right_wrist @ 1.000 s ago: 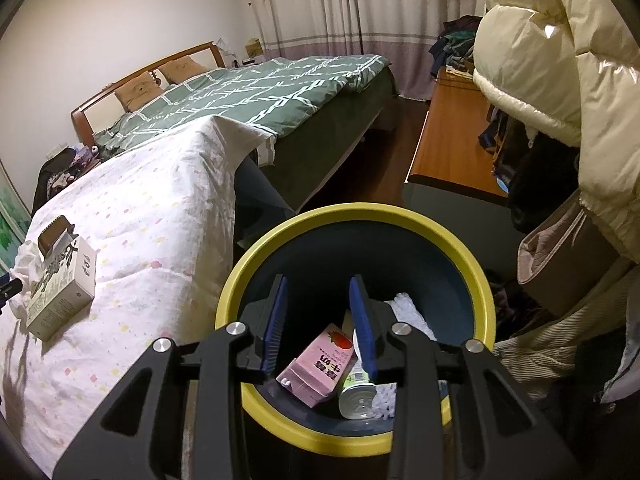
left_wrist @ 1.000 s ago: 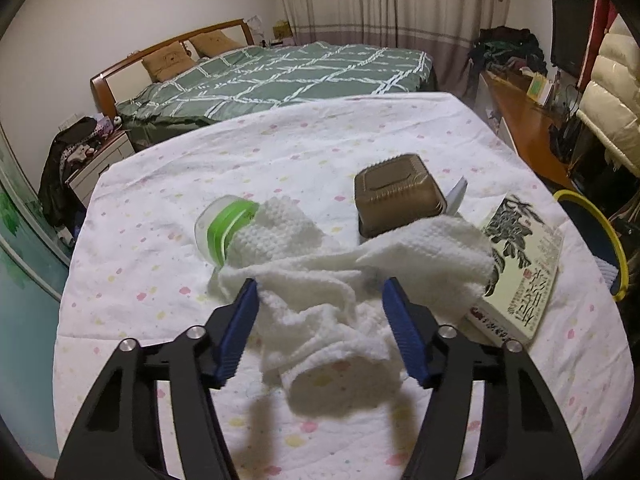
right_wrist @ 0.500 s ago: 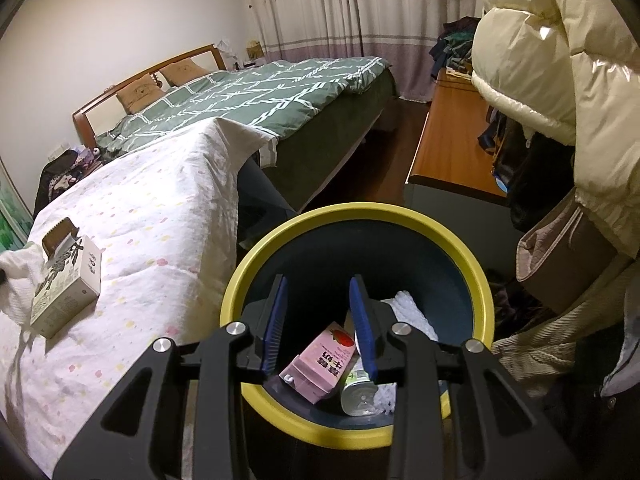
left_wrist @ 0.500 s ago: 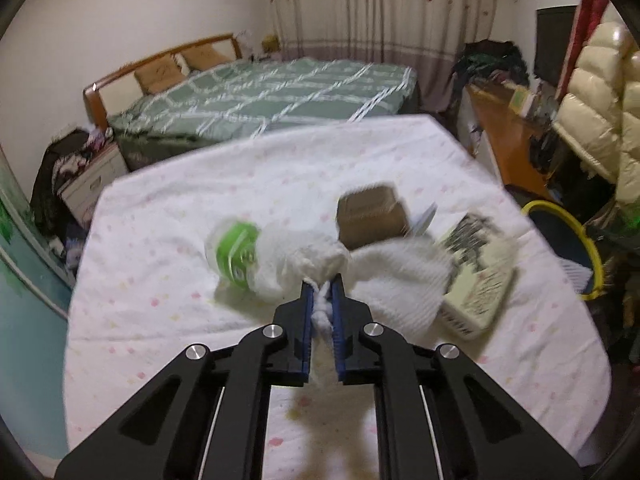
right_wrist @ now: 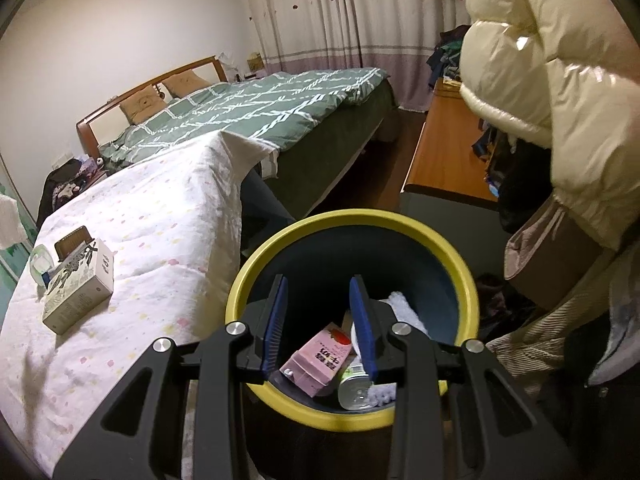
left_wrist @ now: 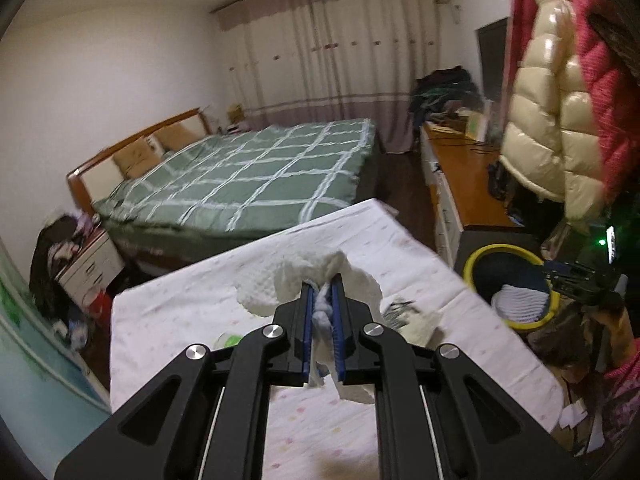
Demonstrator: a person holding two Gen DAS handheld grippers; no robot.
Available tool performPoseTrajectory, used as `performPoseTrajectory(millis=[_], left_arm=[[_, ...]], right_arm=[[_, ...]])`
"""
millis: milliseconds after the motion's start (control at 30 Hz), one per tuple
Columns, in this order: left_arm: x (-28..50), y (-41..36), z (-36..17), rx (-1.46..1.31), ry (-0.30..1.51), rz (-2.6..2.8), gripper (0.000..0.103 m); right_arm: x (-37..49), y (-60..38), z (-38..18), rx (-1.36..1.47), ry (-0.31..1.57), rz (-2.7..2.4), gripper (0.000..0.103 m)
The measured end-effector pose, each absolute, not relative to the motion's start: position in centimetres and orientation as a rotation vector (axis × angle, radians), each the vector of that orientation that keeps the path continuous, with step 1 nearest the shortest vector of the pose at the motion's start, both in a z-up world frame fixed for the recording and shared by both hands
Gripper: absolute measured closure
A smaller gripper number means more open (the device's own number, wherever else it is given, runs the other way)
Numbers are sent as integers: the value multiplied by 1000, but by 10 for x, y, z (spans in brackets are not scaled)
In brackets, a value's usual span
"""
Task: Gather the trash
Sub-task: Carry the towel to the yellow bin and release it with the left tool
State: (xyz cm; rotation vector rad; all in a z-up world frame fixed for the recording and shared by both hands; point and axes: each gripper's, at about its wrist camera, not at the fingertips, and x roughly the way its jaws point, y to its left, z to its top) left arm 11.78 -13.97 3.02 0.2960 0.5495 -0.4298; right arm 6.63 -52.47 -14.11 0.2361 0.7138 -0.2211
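Paper towel, white (crumpled), dimpled, pinched btwn fingers

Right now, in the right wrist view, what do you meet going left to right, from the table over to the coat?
Clear green-lidded container → book → pink milk carton in the yellow-rimmed bin → cream puffer coat.

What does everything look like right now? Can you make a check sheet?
Surface: table under a spotted white cloth.
Job's things: white paper towel lifted off the cloth; yellow-rimmed bin holds a pink carton and a can.
Clutter: book, brown box.
Grippers: left gripper shut on the paper towel; right gripper open over the bin.
Cables: nothing seen.
Surroundings: green bed, cream jacket.
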Motion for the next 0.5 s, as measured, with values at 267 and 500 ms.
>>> performPoseTrajectory(millis=[267, 500], left_arm=[[116, -229, 28, 334, 552, -625, 94], [122, -339, -8, 386, 603, -795, 94]], right_arm=[[33, -536, -128, 235, 682, -255, 72], [1, -548, -126, 249, 670, -278, 72]])
